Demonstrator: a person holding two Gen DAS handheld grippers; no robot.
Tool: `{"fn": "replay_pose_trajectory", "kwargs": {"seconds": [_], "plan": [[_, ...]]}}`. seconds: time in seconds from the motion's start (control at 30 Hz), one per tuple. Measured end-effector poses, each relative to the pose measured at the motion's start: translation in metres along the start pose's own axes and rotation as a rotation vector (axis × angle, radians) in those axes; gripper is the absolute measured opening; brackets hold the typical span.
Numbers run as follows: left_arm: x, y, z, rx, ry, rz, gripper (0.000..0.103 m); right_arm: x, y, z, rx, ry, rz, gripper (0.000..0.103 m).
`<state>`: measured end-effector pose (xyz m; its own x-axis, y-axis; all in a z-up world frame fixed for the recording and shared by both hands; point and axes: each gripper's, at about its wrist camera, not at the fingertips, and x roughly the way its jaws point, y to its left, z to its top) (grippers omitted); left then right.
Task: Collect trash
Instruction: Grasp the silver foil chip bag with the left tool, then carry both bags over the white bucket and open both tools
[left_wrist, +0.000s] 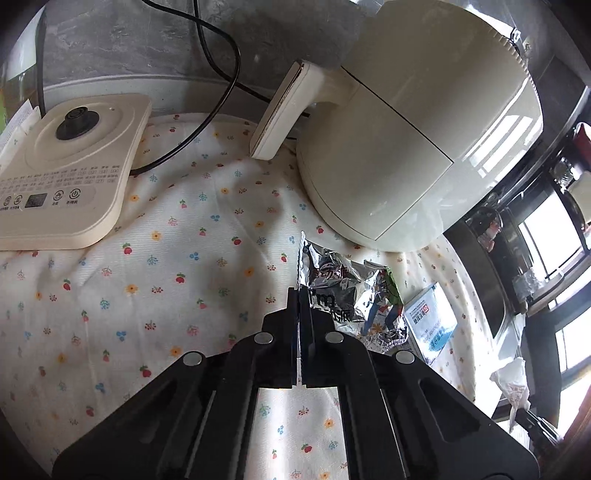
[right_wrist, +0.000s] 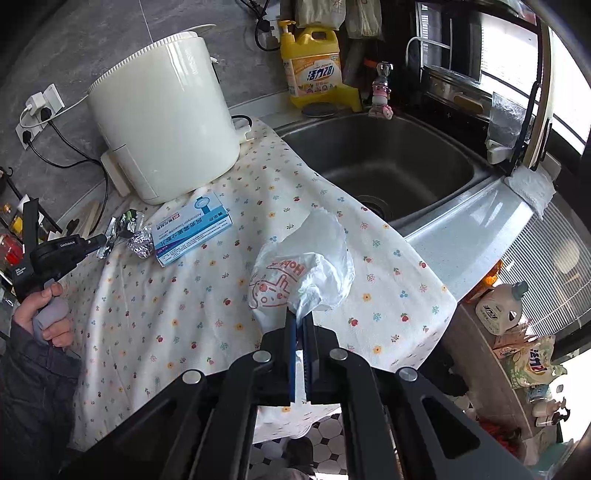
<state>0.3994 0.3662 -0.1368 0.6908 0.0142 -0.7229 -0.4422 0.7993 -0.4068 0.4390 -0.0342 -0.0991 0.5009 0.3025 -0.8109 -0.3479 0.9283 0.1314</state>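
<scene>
On a counter draped in a flowered cloth (right_wrist: 207, 325), a person's hand (right_wrist: 44, 314) at far left grips the left gripper (left_wrist: 300, 291), its jaws pressed together on the edge of a crumpled foil wrapper (left_wrist: 347, 291). In the left wrist view a cream kettle base (left_wrist: 62, 166) sits at left with a black cord (left_wrist: 218, 74) trailing behind it. The wrapper lies on the cloth below a cream cooker (left_wrist: 417, 122), and a blue medicine box (left_wrist: 432, 321) lies just right of the wrapper. In the right wrist view the wrapper (right_wrist: 129, 236) lies just left of the box (right_wrist: 192, 229), both in front of the cooker (right_wrist: 162, 110). At centre the right gripper (right_wrist: 301, 317) is clamped on the neck of a white plastic bag (right_wrist: 306, 269), which is held above the cloth. A yellow detergent bottle (right_wrist: 314, 66) stands behind the steel sink (right_wrist: 461, 221) at right, and a paper towel (right_wrist: 532, 188) rests on the sink's far edge.
</scene>
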Motion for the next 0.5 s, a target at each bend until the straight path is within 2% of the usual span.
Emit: {"fn": "replay_pose_trajectory", "kwargs": {"seconds": [0.27, 0.5], "plan": [[-0.065, -0.006, -0.028, -0.012, -0.09, 0.021, 0.002, -0.016, -0.007, -0.015, -0.016, -0.012, 0.064, 0.004], [-0.116, -0.031, -0.078, -0.032, -0.113, 0.053, 0.002, -0.048, -0.031, -0.041, -0.051, -0.023, 0.117, 0.004]]}}
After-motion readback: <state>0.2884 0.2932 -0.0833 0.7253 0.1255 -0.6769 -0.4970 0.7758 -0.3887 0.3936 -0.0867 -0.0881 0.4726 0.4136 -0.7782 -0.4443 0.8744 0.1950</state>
